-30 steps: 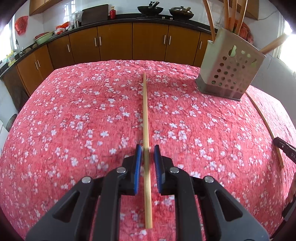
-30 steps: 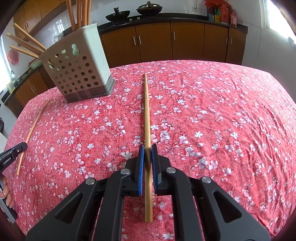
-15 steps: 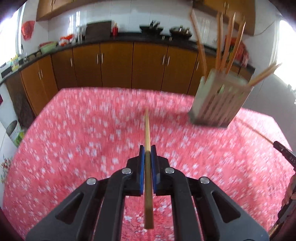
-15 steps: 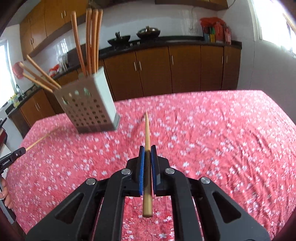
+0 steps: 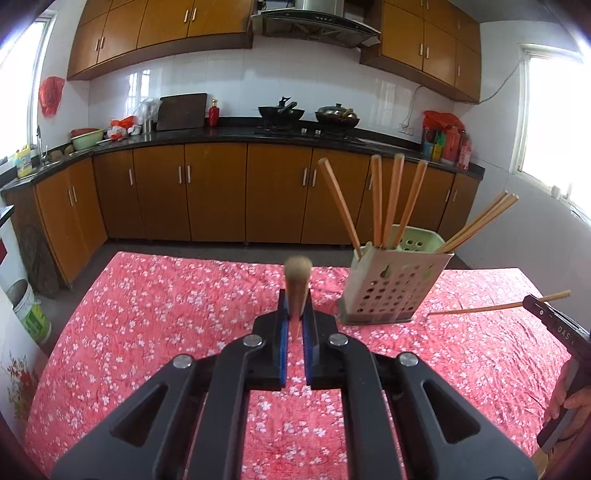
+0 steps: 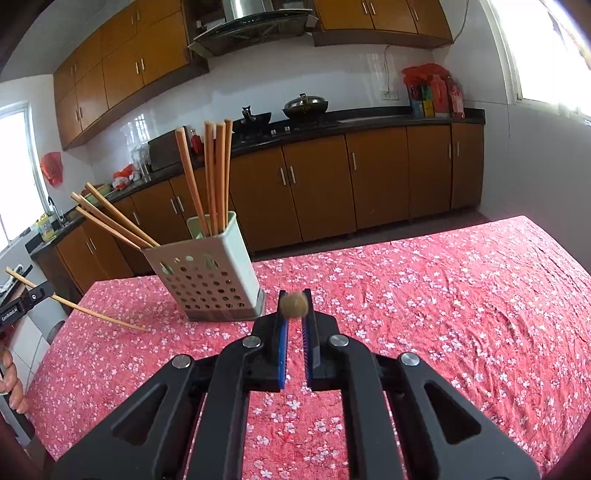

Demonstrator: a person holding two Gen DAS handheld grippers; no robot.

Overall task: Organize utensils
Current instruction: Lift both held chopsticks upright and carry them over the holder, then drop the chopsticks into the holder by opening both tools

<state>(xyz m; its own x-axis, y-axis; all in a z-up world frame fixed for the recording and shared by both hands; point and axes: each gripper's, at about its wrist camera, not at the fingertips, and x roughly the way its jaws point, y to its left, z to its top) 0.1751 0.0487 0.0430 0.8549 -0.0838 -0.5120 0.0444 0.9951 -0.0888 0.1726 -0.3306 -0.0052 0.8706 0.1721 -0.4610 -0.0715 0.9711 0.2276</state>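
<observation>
Perforated holder point(image 5: 391, 284) on table point(image 5: 147, 314), toward far edge. Chopsticks point(image 5: 388, 199) stand in holder. Counter point(image 5: 229, 134) behind holder; wok point(image 5: 281, 110) and lidded pan point(image 5: 337, 115) on counter.

A home kitchen: wooden cabinets point(image 5: 280, 192), range hood point(image 5: 314, 22), woks point(image 5: 281, 110) on the stove.

In your left wrist view, the chopstick point(image 5: 297, 284) between the left tongs point(image 5: 296, 301) points almost straight at the lens, so its butt end is a blur and its length is foreshortened. The right tongs point(image 6: 294, 301) show the same: only a blurred round end of their chopstick point(image 6: 293, 305). At 3 o'clock your other hand point(image 5: 570, 397) is cut by the frame edge. The holder point(image 5: 391, 282) hides its chopsticks' lower ends.
</observation>
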